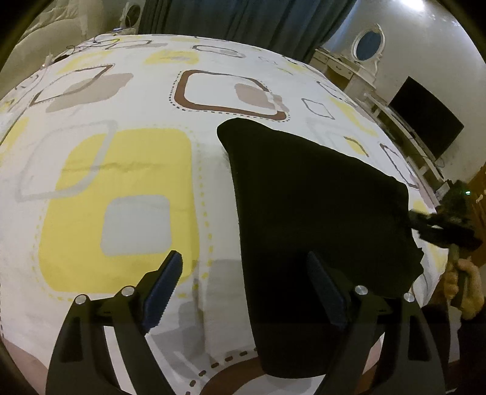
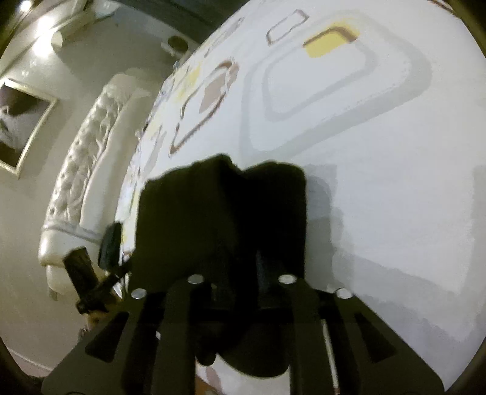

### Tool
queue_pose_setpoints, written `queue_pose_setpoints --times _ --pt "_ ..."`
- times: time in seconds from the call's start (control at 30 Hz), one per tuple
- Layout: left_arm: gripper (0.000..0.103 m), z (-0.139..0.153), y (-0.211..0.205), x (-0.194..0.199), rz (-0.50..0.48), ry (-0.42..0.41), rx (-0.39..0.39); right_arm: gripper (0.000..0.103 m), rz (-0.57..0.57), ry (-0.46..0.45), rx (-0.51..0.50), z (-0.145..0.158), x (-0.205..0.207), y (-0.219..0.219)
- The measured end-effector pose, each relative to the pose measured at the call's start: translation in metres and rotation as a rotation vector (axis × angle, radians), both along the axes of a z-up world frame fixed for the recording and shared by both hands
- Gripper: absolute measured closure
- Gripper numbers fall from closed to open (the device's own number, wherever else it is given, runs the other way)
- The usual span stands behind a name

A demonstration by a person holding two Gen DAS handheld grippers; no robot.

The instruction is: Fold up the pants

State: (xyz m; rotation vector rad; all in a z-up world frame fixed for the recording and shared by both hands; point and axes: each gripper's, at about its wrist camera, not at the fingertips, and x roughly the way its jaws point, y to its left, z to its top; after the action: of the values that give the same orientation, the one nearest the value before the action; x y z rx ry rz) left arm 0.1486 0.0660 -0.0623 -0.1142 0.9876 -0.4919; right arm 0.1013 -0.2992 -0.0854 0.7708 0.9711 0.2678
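**Black pants half-folded on patterned bed**

Hard to read in the right wrist view: dark cloth against dark fingers, blurred, so grip of the right gripper (image 2: 240,291) cannot be told; jaws narrow, pants (image 2: 218,218) bunched between and in front of them. Seen from the left wrist view, right gripper (image 1: 425,221) at the pants' far right corner, smeared by motion, a sleeve (image 1: 467,285) cut off by the frame edge beside it. Left gripper (image 1: 246,279) spread wide, holding nothing; left finger over bare sheet (image 1: 127,170), right finger over the pants (image 1: 303,194). Pants lying as a dark wedge on the bed's right half, near end running under the left gripper and out of frame, right edge close to the mattress side. Broad open sheet to the left and beyond. White cover printed with yellow, grey and brown rounded squares. Dark curtain (image 1: 243,21), oval mirror (image 1: 369,45) and black screen (image 1: 425,118) past the bed; tufted headboard (image 2: 82,170) and framed picture (image 2: 21,121) on the other side.
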Motion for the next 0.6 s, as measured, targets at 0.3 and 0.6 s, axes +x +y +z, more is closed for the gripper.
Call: queue_pose_setpoints --times 0.3,0.6 --pt "0.020 0.000 -0.005 -0.001 -0.001 0.002 -0.004 0.048 0.133 -0.087 0.080 0.025 0.000 0.055" --pt "0.020 -0.004 0.002 0.003 -0.016 0.030 -0.050 0.101 0.121 0.031 -0.027 -0.012 -0.008 0.027"
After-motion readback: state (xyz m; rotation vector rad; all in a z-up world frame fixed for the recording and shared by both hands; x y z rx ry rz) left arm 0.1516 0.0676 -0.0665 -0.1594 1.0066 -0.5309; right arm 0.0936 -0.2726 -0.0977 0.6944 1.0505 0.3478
